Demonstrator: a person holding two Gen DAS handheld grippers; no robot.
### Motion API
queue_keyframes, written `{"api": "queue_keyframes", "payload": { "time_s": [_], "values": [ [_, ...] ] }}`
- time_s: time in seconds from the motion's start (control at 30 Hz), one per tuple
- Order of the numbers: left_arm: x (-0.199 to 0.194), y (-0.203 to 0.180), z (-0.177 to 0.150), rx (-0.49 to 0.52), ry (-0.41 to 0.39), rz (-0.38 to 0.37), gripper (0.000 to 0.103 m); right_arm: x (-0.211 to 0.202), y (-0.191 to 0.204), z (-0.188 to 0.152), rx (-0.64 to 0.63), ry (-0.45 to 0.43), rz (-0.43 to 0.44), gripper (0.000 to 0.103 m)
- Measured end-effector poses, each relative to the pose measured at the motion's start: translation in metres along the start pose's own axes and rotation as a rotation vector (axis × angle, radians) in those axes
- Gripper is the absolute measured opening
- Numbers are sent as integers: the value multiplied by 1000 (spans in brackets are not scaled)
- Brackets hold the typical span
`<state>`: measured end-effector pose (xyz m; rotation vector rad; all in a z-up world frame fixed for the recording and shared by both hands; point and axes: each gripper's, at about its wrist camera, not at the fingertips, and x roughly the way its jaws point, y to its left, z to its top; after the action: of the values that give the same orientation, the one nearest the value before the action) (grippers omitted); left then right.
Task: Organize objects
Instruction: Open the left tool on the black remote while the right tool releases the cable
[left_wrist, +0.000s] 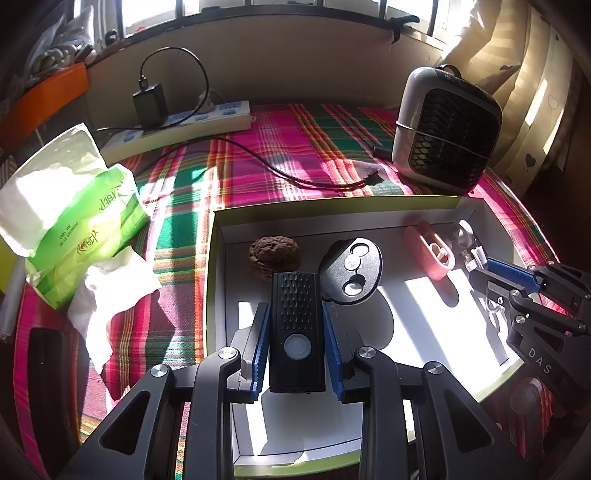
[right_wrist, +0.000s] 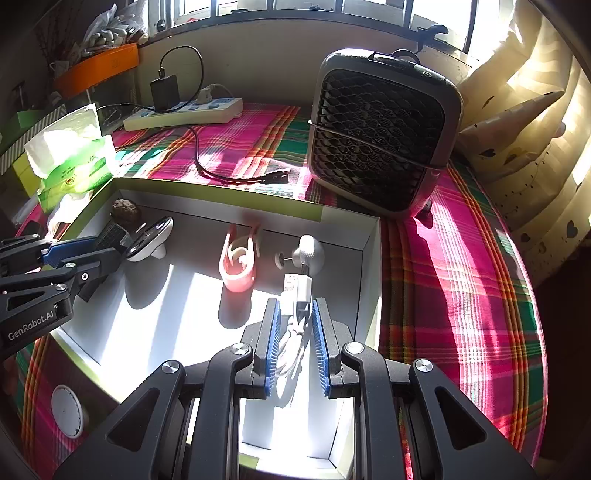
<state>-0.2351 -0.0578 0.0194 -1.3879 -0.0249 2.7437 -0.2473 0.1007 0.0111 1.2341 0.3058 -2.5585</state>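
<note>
White-lined box (left_wrist: 218, 280), green rim, on a plaid cloth (left_wrist: 280, 147); both tools over it, both loaded.

- Left gripper (left_wrist: 297, 343): clamped on a black bike light (left_wrist: 297, 325), blue pads against its two long sides, round button facing up. Light sits low over the box's left part, just in front of a walnut (left_wrist: 274, 257) and beside a round black disc (left_wrist: 351, 271). Cannot tell whether its base touches the floor.
- Right gripper (right_wrist: 297, 343): clenched on a coiled white cable (right_wrist: 291, 332), plug end poking out past the fingertips, near the box's right wall. Just ahead: a small white knob (right_wrist: 308, 251). A pink clip (right_wrist: 238, 264) lies mid-box.

Step in hand, as I judge it: placing, each item brought to its spot in the box and not yet let go. Next move calls for settling each piece on the floor, opening the jaws, and drawing back without nudging the disc, walnut or knob. Cable may spring loose once freed.

Still outside the box: grey fan (right_wrist: 380, 133), tissue pack (left_wrist: 74, 218), power strip (left_wrist: 177, 123).

Writing: "GenRobot.AI" on the left tool seen from the right view; "DAS" on the right tool seen from the left view. Green print on the tissue pack is not legible.
</note>
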Motion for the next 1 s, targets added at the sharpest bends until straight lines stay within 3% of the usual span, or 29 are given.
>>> {"api": "queue_keyframes", "payload": {
  "time_s": [0.27,0.73,1.0],
  "values": [
    [-1,-1,1,-6,-1,-6,29,-2,0,0,8,-6,2,19],
    [-8,1,1,-33,-24,-13,40,-8,0,-2,23,-21,-1,35],
    [-17,2,-2,-34,-38,-9,41,-17,1,-4,34,-36,4,35]
  ]
}}
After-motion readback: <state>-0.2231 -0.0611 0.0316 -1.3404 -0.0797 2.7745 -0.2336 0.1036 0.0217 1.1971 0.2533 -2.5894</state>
